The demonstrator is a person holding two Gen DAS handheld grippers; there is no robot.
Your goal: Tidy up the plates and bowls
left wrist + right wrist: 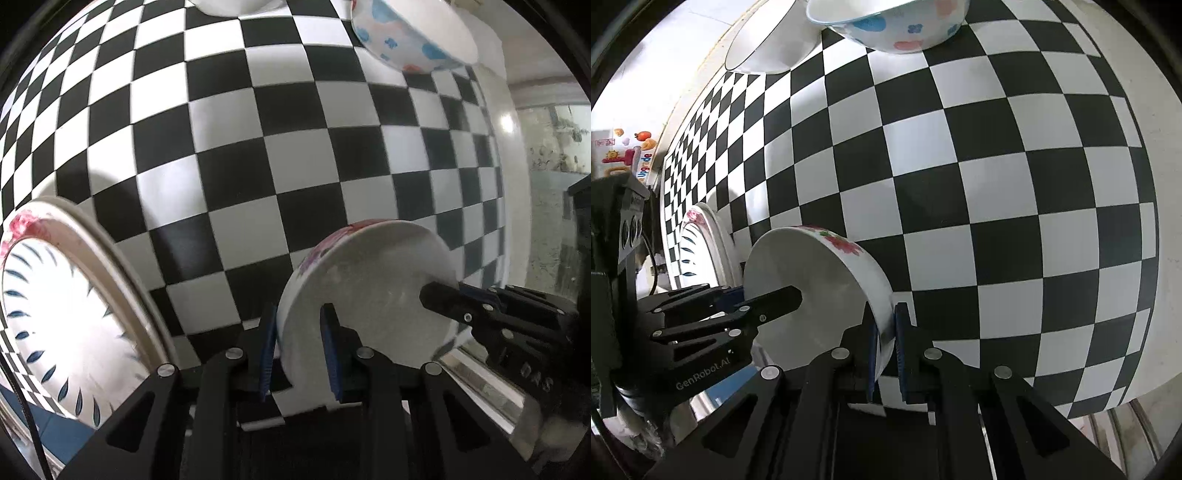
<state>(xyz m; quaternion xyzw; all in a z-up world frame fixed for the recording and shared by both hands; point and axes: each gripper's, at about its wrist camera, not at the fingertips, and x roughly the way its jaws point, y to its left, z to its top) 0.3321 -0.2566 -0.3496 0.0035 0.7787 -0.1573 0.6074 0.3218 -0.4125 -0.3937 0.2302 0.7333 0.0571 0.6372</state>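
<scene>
Both your grippers clamp one floral bowl [369,295]: left gripper [300,347] on its near rim, right gripper [885,347] on the opposite rim. You hold it tilted above the checkered table [295,147]. Striped plate [55,314] sits to its left, probably stacked; spotted bowl [894,26] farther off.

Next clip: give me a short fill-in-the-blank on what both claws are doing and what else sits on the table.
1. Both the left claw and the right claw are shut on the rim of the same ____-patterned bowl.
2. The tablecloth has a black-and-white ____ pattern.
3. The bowl at the far edge carries pink and ____ blotches.

Missing: flower; checkered; blue
</scene>
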